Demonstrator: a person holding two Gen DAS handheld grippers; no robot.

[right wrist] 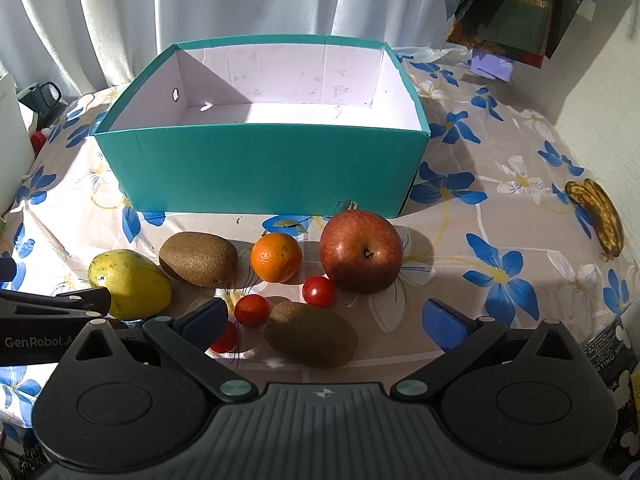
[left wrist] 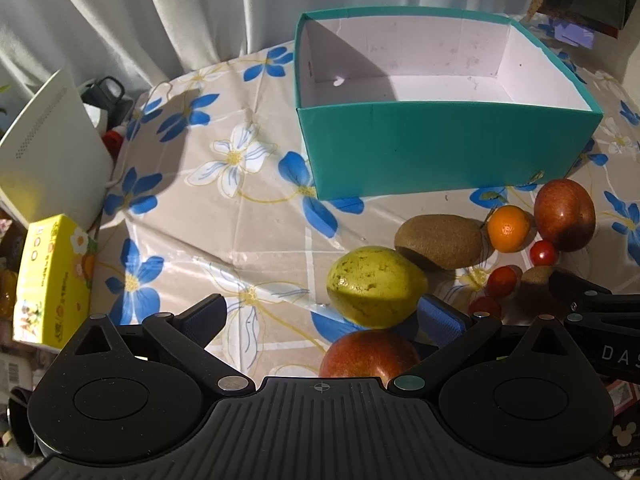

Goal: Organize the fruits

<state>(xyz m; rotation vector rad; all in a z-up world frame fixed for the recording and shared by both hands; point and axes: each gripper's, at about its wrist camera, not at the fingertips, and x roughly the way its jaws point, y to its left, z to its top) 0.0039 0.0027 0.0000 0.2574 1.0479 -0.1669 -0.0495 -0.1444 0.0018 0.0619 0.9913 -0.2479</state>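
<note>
My left claw stands with its blue-padded fingers spread wide and holding nothing; a red apple sits low centre of the left wrist frame, partly cut off by the claw body. Just beyond it lies the yellow-green speckled pear. My right claw is likewise spread and empty, with a brown fuzzy kiwi lying between its fingers, so I judge that the likely first pick. The fruit is grouped on the floral-clothed bench directly before the empty teal cardboard box at upper centre, keeping each transfer short. Two spotted bananas lie well apart at the right edge. One cherry tomato is half hidden behind the right claw's left finger.
</note>
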